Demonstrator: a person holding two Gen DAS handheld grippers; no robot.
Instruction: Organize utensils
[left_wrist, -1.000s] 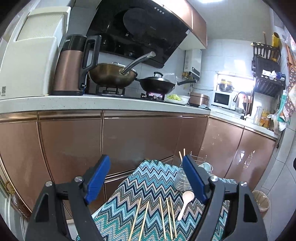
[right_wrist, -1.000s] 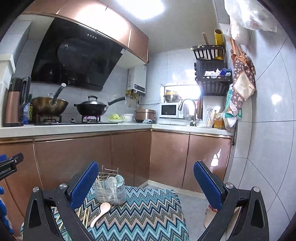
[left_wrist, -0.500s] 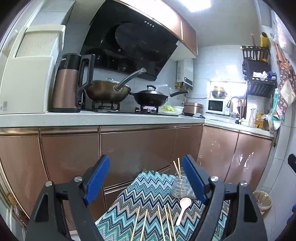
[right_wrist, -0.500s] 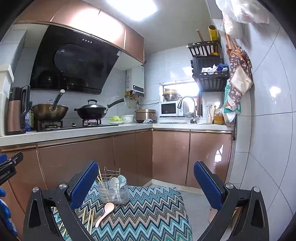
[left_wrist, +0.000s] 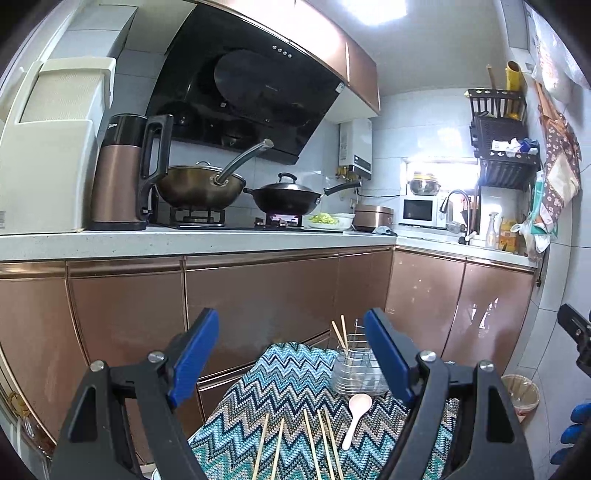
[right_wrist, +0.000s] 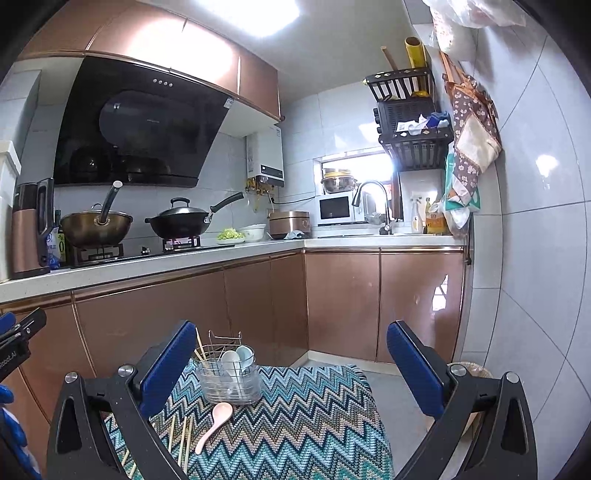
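Left claw (left_wrist: 291, 356) open; spoon (left_wrist: 355, 414) bowl toward holder (left_wrist: 356, 376)

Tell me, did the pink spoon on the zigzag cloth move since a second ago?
No. The pink spoon still lies just in front of the wire utensil holder, bowl toward it, as before; only the camera's view shifted.

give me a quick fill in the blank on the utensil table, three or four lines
1. The pale spoon lies on the zigzag cloth just in front of the ____ holder.
2. The utensil holder already has spoons and ____ standing in it.
3. Both the left tongs and the right tongs are ____, with nothing between them.
4. On the stove, the black wok is covered by a ____.

Missing words: utensil; chopsticks; open; lid
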